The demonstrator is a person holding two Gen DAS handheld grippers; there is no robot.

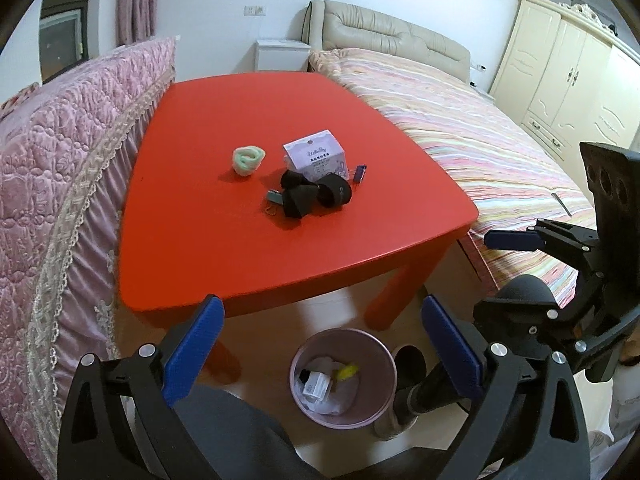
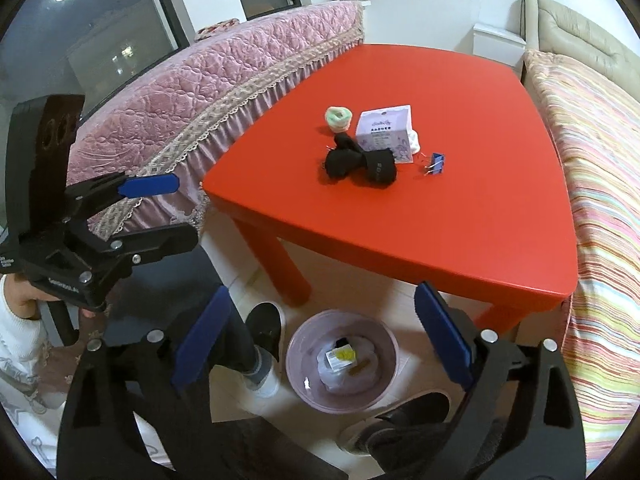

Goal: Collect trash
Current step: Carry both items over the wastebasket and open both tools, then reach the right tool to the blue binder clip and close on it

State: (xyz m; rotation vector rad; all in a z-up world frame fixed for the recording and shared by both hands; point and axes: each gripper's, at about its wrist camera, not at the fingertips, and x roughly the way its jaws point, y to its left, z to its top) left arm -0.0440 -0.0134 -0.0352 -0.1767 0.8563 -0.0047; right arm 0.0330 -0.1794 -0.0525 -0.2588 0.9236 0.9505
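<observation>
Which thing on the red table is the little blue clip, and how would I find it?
Start at the red table and find the cluster of small things near its middle. Beside the pale purple box, on the striped bed's side, lies the blue binder clip. It alone is blue with wire handles.

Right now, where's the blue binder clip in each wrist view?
Left wrist: blue binder clip right of centre on the red table, just right of the purple box.
Right wrist: clip right of centre, lower right of the box.
Shared landmark: pink trash bin on the floor at bottom centre.
</observation>
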